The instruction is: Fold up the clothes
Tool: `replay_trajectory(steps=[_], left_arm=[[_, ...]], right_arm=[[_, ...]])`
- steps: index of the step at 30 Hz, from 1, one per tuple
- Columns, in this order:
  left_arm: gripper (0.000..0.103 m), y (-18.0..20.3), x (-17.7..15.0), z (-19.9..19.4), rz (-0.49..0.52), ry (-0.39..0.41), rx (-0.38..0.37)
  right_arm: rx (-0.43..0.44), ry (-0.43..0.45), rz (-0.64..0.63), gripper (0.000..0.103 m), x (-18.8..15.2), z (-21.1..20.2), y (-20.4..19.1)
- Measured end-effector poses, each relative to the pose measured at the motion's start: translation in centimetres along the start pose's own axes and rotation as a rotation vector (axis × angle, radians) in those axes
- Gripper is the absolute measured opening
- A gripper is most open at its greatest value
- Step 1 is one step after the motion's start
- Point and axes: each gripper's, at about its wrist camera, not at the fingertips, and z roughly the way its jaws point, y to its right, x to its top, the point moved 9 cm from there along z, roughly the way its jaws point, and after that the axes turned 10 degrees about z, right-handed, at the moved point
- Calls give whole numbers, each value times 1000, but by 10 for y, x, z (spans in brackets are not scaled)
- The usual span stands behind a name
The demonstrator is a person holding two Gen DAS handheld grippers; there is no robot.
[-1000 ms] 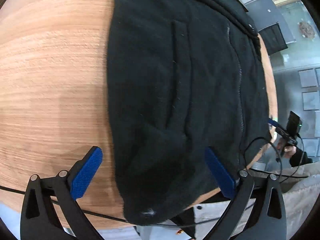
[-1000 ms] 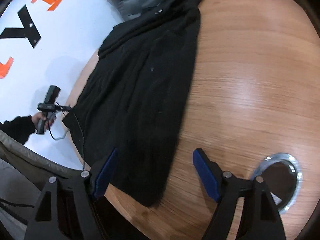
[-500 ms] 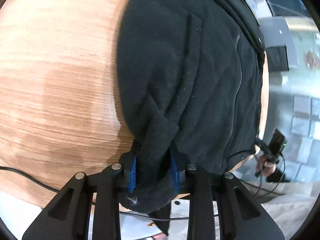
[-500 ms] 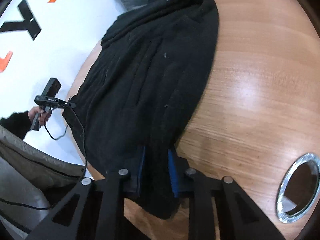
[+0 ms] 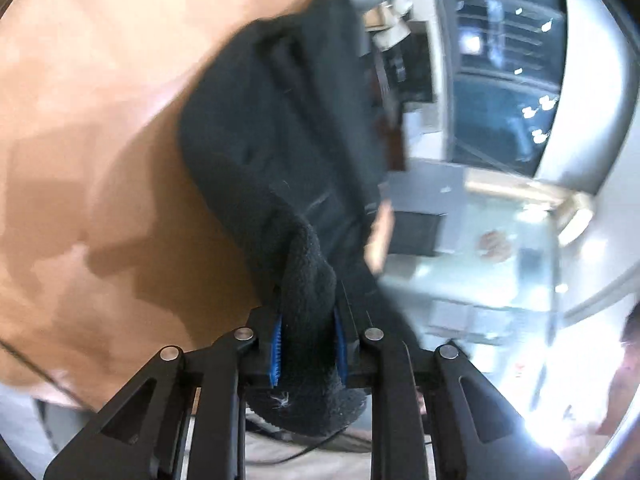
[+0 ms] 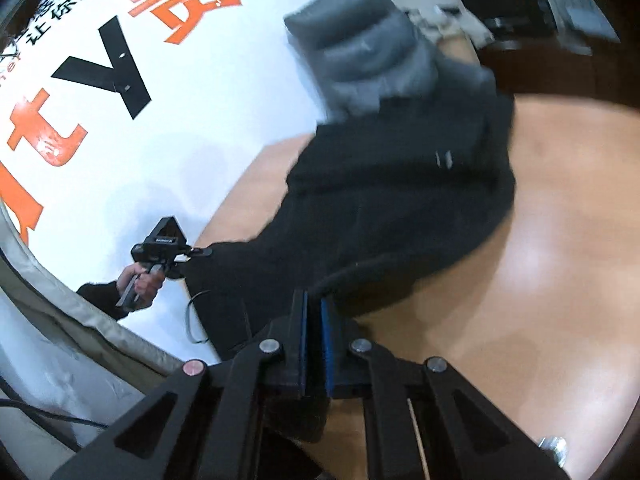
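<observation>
A black fleece jacket (image 5: 288, 128) lies on a round wooden table (image 5: 100, 140). My left gripper (image 5: 307, 344) is shut on a thick bunch of the jacket's near edge and holds it raised off the table. In the right wrist view the jacket (image 6: 392, 208) stretches away over the table (image 6: 560, 280). My right gripper (image 6: 315, 344) is shut on the jacket's near edge, its blue pads almost touching with thin cloth between them. The left gripper (image 6: 160, 246) also shows there, in a hand at the jacket's far corner. Both views are motion-blurred.
A grey padded garment (image 6: 368, 48) lies past the jacket's far end. A metal cable grommet (image 6: 554, 446) sits in the table at the lower right. A white floor with orange and black lettering (image 6: 100, 80) lies beyond the table's left edge.
Both grippers went from open around the jacket's near edge to shut on it. They have since lifted the edge, and the jacket now bunches up off the table.
</observation>
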Motion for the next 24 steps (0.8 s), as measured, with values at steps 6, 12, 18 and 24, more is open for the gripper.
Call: replay_trajectory(steps=[6,12,18,24], left_arm=[[18,14,39,-3,8,-41,-68],[18,28,110,-10,1,40,-121],[18,59,197,4,32,158,-116],[19,62,273,26,35,290,-81]], right_arm=[[-77,15,15,6,26,14,-14],[-43,206,67,6,86,-2,-26],[-3,326,71,6,153,-18,1],[32,398,127,6,224,-17,73]])
